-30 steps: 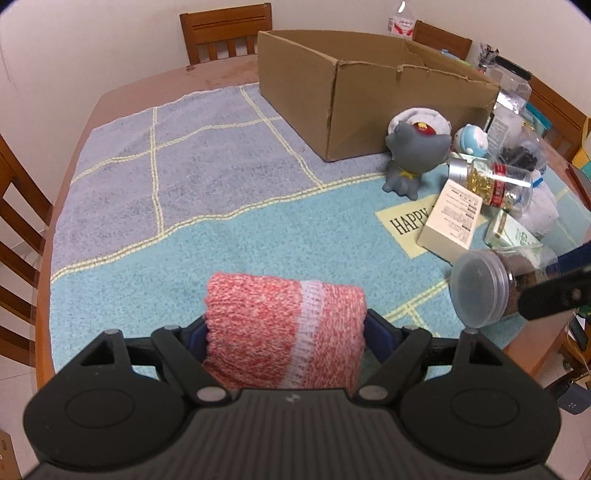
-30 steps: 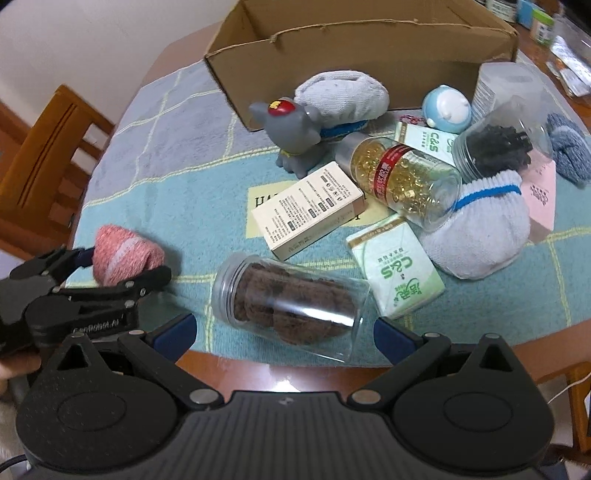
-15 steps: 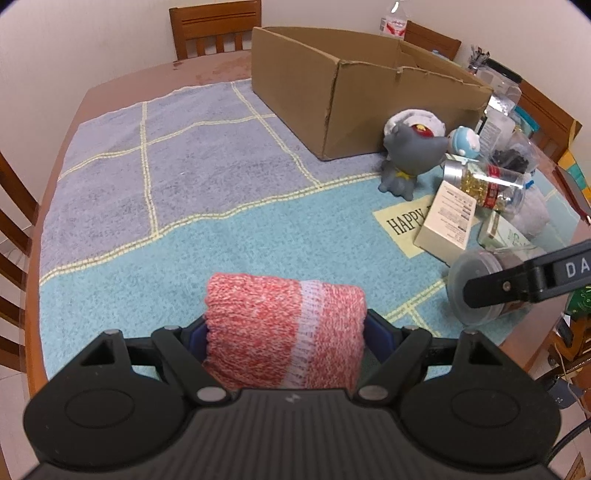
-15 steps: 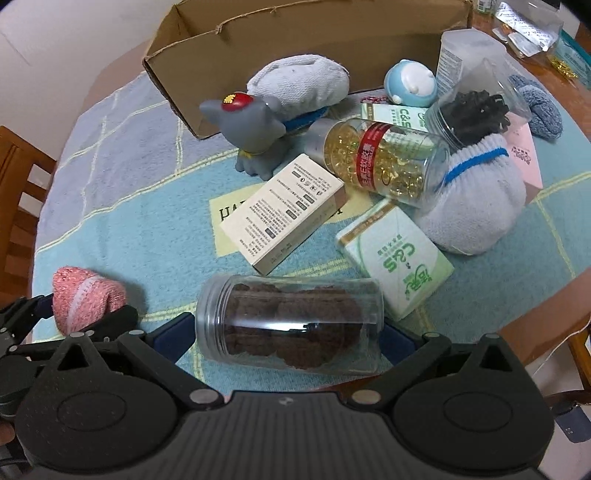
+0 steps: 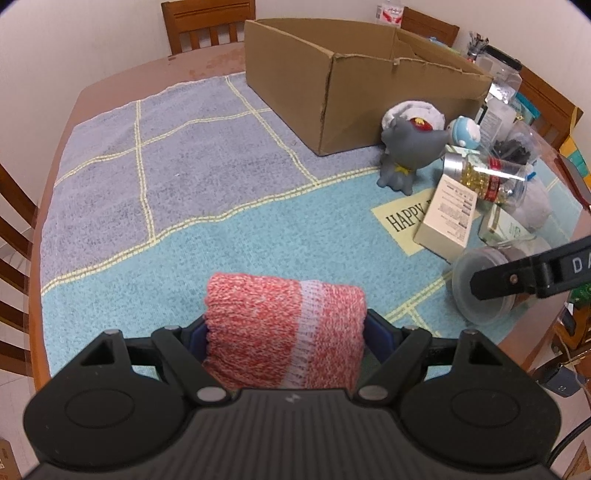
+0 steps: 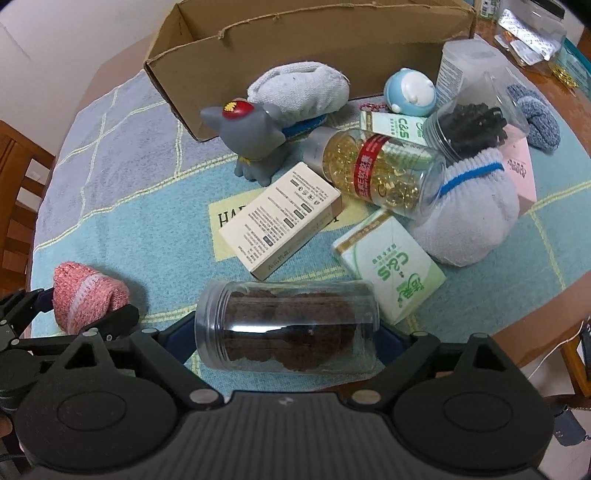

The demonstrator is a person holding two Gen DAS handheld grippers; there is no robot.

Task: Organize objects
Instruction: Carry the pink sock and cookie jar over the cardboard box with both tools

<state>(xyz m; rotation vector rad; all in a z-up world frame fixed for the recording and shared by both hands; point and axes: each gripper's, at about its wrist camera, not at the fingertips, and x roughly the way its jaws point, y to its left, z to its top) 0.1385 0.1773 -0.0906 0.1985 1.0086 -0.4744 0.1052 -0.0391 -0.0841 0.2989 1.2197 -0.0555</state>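
My left gripper (image 5: pixel 284 332) is shut on a rolled pink knit sock (image 5: pixel 284 328) and holds it above the blue mat; the sock also shows in the right wrist view (image 6: pixel 86 295). My right gripper (image 6: pixel 288 332) has closed on a clear jar of dark cookies (image 6: pixel 288 325) lying on its side near the table's front edge; that jar shows in the left wrist view (image 5: pixel 484 284). An open cardboard box (image 5: pixel 354 81) stands at the back of the table (image 5: pixel 110 85).
Before the box lie a grey toy (image 6: pixel 255 136), a white sock roll (image 6: pixel 299 92), a beige carton (image 6: pixel 280 218), a capsule jar (image 6: pixel 380 173), green C&S packs (image 6: pixel 391 266), a white-and-blue sock (image 6: pixel 469 218), a blue egg toy (image 6: pixel 410 92). Wooden chairs (image 5: pixel 207 22) surround the table.
My right gripper moved forward and its jaws closed around the cookie jar. My left gripper rose a little with the pink sock still held.
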